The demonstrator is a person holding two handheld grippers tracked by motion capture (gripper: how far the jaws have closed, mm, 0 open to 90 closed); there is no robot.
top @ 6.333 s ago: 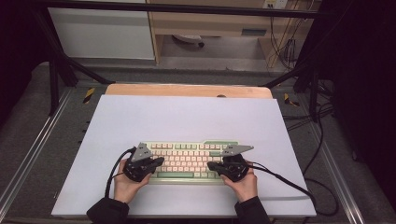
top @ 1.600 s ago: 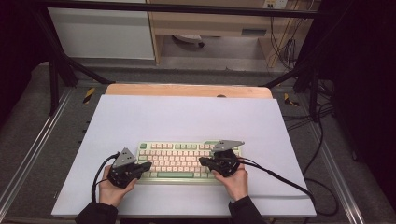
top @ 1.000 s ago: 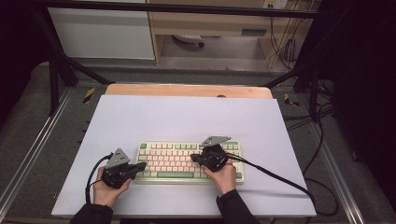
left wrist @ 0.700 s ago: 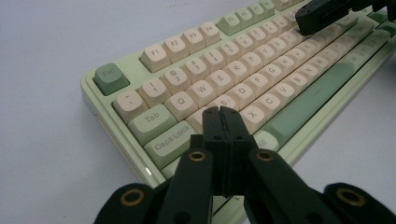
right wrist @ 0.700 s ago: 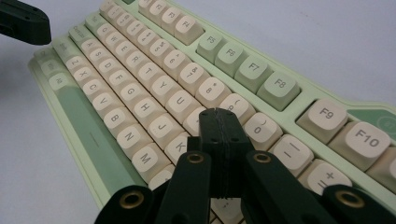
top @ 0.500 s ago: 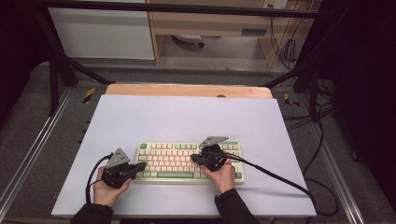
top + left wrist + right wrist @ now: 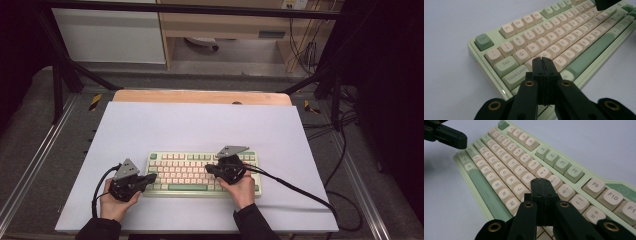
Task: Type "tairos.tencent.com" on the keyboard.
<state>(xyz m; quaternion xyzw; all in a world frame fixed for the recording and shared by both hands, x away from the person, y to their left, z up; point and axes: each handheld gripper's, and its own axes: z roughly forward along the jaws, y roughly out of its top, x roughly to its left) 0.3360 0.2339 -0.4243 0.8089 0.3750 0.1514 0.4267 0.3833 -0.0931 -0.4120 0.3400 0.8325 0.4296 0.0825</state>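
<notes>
Under both pressed-together tools, left tool (image 7: 151, 177) and right tool (image 7: 210, 168), lies the keyboard (image 7: 187, 172).

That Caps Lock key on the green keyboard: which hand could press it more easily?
Probably the left. Its shut tongs hover over the keyboard's left end, just beside Caps Lock. The right tongs sit far across, near the I and O keys.

**Table surface**

Table (image 7: 200, 97) with wooden far edge, covered by a pale lavender-white mat (image 7: 200, 125). Green keyboard with cream keys (image 7: 190, 172) lies flat on the mat, near the person's edge, long side parallel to it.
</notes>
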